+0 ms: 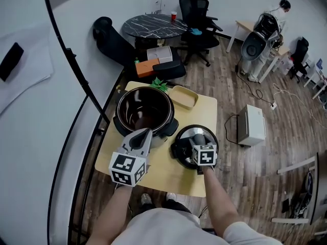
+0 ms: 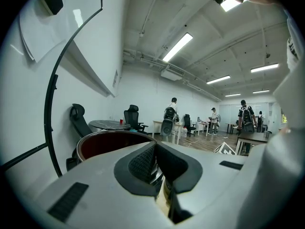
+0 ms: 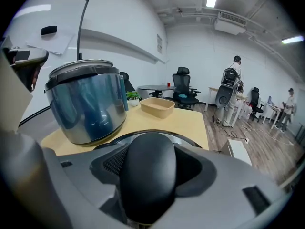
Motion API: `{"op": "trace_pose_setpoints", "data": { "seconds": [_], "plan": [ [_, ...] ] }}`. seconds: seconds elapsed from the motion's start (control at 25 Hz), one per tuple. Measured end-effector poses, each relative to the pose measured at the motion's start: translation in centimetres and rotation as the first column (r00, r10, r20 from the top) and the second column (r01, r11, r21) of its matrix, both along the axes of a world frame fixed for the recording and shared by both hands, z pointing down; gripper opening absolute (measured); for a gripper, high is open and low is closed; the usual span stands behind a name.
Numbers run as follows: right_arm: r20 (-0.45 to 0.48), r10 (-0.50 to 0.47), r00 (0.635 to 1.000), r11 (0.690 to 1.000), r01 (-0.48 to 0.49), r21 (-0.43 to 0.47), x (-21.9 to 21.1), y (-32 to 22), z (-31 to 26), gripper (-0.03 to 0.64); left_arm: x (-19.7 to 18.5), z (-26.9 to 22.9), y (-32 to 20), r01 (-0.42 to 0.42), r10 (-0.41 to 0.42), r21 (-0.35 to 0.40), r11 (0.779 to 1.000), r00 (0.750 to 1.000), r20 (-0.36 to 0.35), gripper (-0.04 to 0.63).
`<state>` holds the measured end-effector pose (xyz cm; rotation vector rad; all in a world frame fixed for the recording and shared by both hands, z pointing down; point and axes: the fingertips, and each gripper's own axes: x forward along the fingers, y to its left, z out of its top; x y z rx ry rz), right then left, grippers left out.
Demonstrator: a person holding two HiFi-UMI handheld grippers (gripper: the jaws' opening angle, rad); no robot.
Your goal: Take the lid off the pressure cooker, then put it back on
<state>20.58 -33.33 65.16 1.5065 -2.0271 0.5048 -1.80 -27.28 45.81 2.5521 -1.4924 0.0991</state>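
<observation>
The pressure cooker (image 1: 145, 111) stands open at the back left of the yellow table (image 1: 207, 111), its dark inside showing. Its steel body (image 3: 88, 106) fills the left of the right gripper view. The lid (image 1: 183, 137) lies flat on the table just right of the cooker. My right gripper (image 1: 198, 141) is shut on the lid's black handle (image 3: 147, 173), with the lid's rim (image 3: 190, 140) showing past the jaws. My left gripper (image 1: 142, 135) sits at the cooker's near edge, shut on shiny metal at the rim (image 2: 159, 173); the dark pot mouth (image 2: 107, 142) lies just beyond.
A tan tray (image 1: 184, 97) and a small green plant (image 1: 159, 84) sit at the table's far side. Behind stand a round black table (image 1: 153, 24) and office chairs. A white box (image 1: 250, 125) rests on the floor to the right. A white wall runs along the left.
</observation>
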Motion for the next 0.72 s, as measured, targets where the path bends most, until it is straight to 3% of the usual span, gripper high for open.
{"op": "trace_pose_setpoints", "data": {
  "seconds": [0.4,0.72],
  "plan": [
    [-0.001,0.029,1.0,0.999,-0.029,0.016,0.6,-0.2,-1.1,0.276,-0.6,-0.9,0.3,0.008,-0.008,0.015,1.0,1.0,0.005,0.015],
    [0.002,0.048,0.999,0.986,-0.047,0.157,2.4,-2.1,-8.3,0.276,-0.6,-1.6,0.0,0.005,-0.004,0.037,0.999,1.0,-0.012,0.015]
  ]
}}
